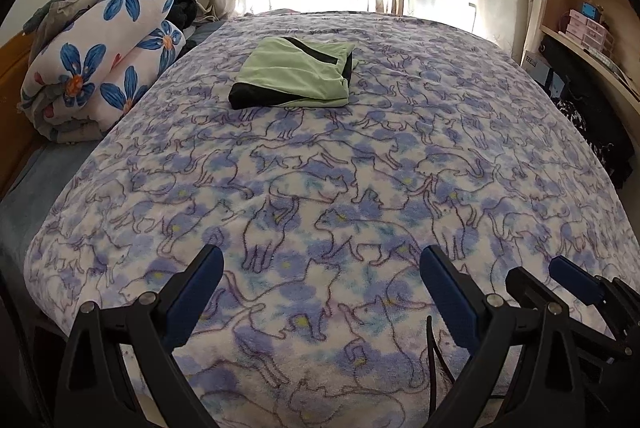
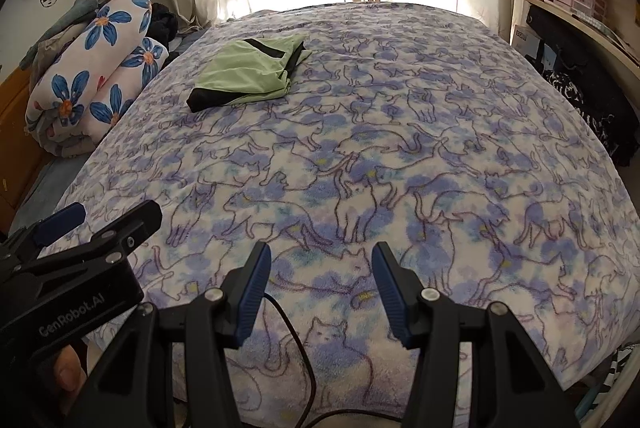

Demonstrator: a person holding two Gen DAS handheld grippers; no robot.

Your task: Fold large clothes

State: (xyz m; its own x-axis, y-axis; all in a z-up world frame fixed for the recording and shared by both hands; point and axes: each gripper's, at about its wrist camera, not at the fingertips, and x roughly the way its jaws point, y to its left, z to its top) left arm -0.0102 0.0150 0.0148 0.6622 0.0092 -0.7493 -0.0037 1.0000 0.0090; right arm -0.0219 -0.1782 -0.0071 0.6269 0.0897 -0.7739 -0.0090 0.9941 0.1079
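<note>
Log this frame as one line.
left gripper: open, empty | right gripper: open, empty | green garment: folded, on cat-print blanket, untouched

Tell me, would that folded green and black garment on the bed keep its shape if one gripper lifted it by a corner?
Probably not. The green and black garment is thin, wrinkled cloth lying in loose layers, so it would likely droop and unfold. It looks light for its size. Pushed, it would probably bunch up, since the fleecy cat-print blanket looks grippy.
</note>
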